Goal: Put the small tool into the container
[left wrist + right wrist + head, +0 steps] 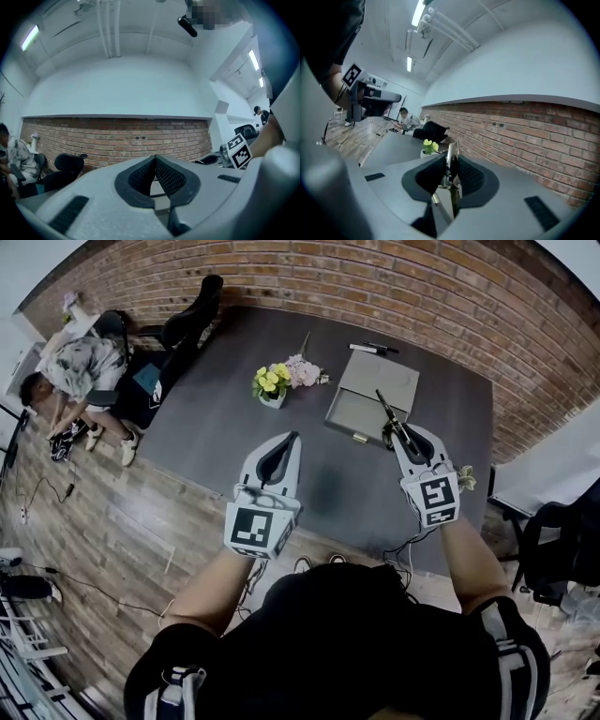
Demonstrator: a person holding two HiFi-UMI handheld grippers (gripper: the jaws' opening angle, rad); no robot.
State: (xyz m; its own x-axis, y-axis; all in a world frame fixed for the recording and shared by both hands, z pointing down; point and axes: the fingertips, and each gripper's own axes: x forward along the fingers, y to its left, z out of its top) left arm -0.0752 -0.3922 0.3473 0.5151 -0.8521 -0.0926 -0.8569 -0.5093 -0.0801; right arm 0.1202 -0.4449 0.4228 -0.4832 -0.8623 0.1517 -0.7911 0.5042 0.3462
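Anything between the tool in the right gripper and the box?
Nothing visible. The right hand-held gripper holds the tool at the right edge of the box, which lies open. The flowers stand off to the box's left, out of the path.

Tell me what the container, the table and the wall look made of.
Container: probably thin metal or rigid plastic, matte grey, with flat walls and a brass-looking clasp. Table: dark grey matte top, likely laminate, as no grain shows. Wall: rough red brick with pale mortar lines.
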